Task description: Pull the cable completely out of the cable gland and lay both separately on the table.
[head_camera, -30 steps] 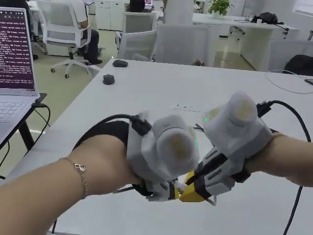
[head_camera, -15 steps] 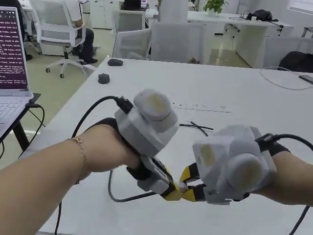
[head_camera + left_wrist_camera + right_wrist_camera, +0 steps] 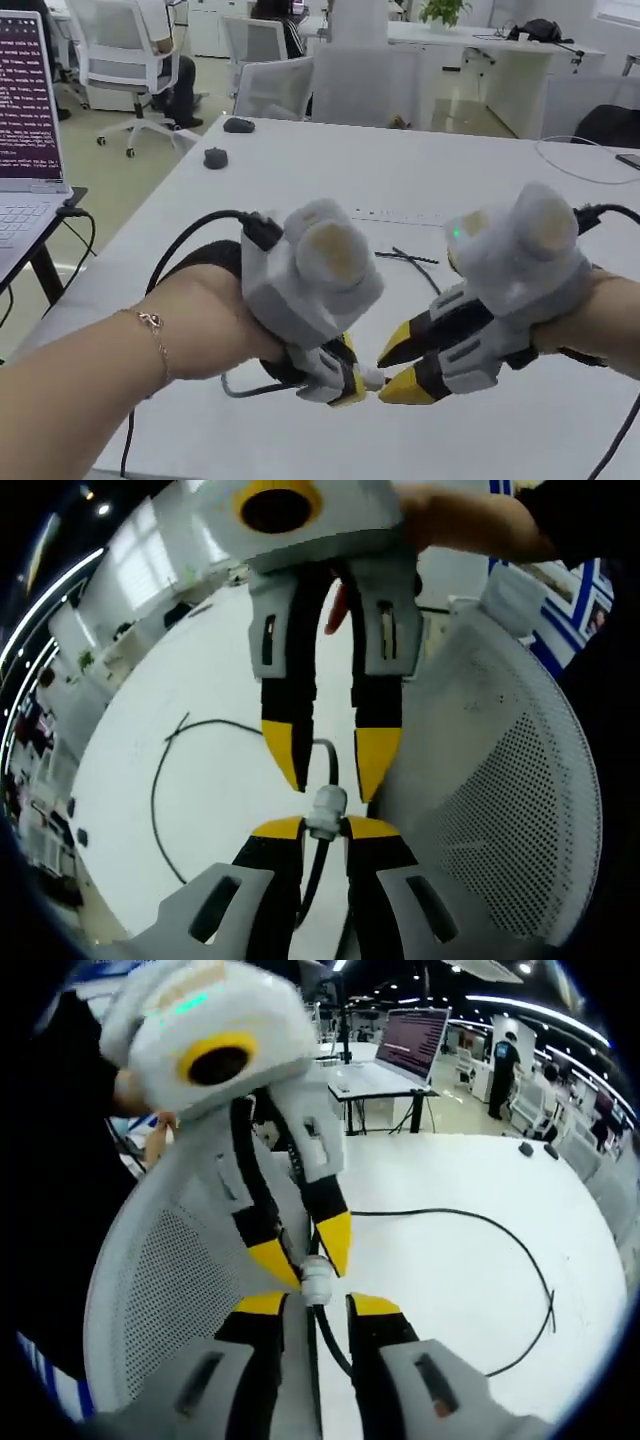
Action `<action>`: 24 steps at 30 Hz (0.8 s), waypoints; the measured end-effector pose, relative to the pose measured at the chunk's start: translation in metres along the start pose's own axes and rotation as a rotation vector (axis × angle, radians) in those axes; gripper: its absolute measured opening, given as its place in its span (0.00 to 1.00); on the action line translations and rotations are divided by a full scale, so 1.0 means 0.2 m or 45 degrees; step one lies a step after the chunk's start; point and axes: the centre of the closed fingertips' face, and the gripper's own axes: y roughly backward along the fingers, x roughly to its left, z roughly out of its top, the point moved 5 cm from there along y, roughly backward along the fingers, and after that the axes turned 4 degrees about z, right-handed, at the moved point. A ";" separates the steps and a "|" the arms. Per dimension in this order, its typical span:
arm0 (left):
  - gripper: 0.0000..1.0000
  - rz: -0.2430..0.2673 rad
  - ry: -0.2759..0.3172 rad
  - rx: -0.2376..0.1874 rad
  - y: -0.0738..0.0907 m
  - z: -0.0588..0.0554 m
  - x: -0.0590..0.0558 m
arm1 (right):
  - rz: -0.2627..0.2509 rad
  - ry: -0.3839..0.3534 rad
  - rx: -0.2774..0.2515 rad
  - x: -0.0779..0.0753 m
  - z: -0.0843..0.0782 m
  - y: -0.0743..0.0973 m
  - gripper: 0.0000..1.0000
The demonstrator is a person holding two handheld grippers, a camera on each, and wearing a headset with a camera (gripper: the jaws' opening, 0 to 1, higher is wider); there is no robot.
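While tip to tip over the table (image 3: pixel 300 170): left gripper (image 3: pixel 325 828) and right gripper (image 3: pixel 318 1306)
Left gripper: jaws clamped on white gland (image 3: pixel 325 808)
Right gripper: jaws parted, straddling cable (image 3: pixel 420 1210) just beside gland
Cable: black, runs through gland, 1 loop lying on table

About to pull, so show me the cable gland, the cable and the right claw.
cable gland (image 3: pixel 326 810): left gripper view, its white nut.
cable (image 3: pixel 420 1210): right gripper view, the black loop's far stretch.
right claw (image 3: pixel 330 777): left gripper view, midway between its yellow tips.
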 end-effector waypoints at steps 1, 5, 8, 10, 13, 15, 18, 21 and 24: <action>0.16 0.011 -0.033 -0.001 0.00 0.01 0.00 | 0.024 -0.023 0.003 0.00 -0.01 0.00 0.24; 0.16 0.015 -0.133 -0.002 0.02 0.02 -0.03 | 0.105 -0.128 0.036 0.01 -0.03 -0.03 0.12; 0.16 0.043 -0.145 0.016 0.01 0.01 -0.01 | 0.078 -0.122 0.039 0.01 -0.02 -0.04 0.11; 0.16 0.025 -0.097 0.016 0.01 0.00 -0.01 | 0.034 -0.036 0.080 0.02 -0.01 -0.04 0.10; 0.16 0.022 0.004 0.007 0.02 -0.01 0.02 | -0.105 0.247 0.150 0.01 0.02 -0.04 0.10; 0.16 -0.013 0.118 -0.012 0.02 -0.01 0.03 | -0.181 0.371 0.221 0.03 0.02 -0.04 0.10; 0.16 -0.065 0.261 -0.046 0.02 -0.02 0.05 | -0.274 0.521 0.279 0.04 0.03 -0.04 0.10; 0.16 -0.089 0.339 -0.071 0.02 -0.03 0.07 | -0.316 0.552 0.277 0.05 0.03 -0.04 0.10; 0.16 -0.055 0.306 -0.097 0.03 -0.02 0.07 | -0.324 0.402 0.174 0.03 0.03 -0.02 0.11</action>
